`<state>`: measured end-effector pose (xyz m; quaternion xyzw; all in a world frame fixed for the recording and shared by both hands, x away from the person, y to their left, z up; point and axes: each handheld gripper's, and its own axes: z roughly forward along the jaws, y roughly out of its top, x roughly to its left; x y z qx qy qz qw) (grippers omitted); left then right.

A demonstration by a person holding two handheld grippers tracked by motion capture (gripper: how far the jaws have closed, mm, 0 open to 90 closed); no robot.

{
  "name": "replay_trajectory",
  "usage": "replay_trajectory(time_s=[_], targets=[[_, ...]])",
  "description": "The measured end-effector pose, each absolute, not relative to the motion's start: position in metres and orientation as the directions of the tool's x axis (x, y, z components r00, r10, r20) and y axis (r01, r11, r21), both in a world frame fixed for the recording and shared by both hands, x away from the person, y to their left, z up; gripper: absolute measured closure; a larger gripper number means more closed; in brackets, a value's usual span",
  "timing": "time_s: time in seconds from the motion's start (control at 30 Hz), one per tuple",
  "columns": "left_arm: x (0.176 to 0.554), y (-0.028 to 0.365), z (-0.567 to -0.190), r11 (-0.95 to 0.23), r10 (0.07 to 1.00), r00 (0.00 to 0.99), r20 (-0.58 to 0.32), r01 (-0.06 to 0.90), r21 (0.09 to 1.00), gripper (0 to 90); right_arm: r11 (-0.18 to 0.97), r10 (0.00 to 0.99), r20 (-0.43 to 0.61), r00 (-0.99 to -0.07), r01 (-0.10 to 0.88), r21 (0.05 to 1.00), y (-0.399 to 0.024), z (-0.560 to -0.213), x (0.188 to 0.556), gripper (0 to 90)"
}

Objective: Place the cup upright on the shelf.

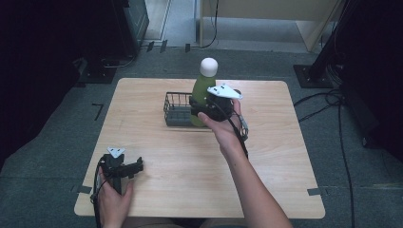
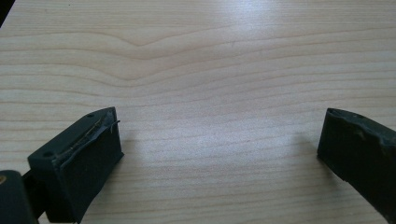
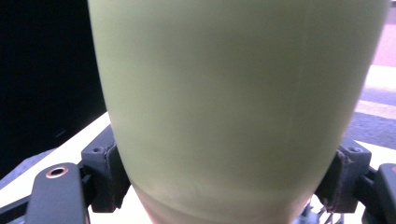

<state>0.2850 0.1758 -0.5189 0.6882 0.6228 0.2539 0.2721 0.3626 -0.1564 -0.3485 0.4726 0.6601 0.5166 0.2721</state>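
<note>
- Nearest, at the lower left of the high view, the left gripper [image 1: 137,166] rests on the wooden table [image 1: 266,161], jaws spread wide with nothing between them, seemingly idle.
- Farther, at the upper centre, the right gripper [image 1: 202,105] clamps a green bottle [image 1: 203,88] low on its body, upright.
- Behind, touching the bottle's left side, a black wire basket [image 1: 177,110] stands; its contents are unclear.

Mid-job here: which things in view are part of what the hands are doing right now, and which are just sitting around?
In play:
- green bottle, upright, white cap
- right tool, jaws clamped on the bottle
- wire basket, beside the bottle

Idle or background:
- left tool, open, at the table's near-left corner
- cables on the floor
</note>
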Motion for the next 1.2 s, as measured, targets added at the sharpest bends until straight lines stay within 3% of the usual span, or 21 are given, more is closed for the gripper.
replay_trajectory(time_s=[0.17, 0.3, 0.53, 1.2], targets=[[0.285, 0.176, -0.519, -0.076, 0.995, 0.095, 0.010, 0.719, 0.691, 0.0, 0.016, 0.922, 0.114, -0.370, 0.330, 0.944, -0.162, -0.342, 0.381, 20.0], [0.285, 0.176, -0.519, -0.075, 0.995, 0.095, 0.010, 0.718, 0.692, 0.0, -0.034, 0.924, 0.163, -0.346, 0.349, 0.936, -0.167, -0.339, 0.398, 20.0], [0.285, 0.176, -0.519, -0.078, 0.995, 0.097, 0.012, 0.719, 0.690, 0.0, -0.012, 0.951, 0.112, -0.289, 0.326, 0.945, -0.171, -0.354, 0.424, 20.0], [0.285, 0.176, -0.519, -0.077, 0.995, 0.096, 0.011, 0.719, 0.691, 0.0, 0.058, 0.963, 0.051, -0.266, 0.386, 0.921, -0.163, -0.395, 0.439, 19.8]])
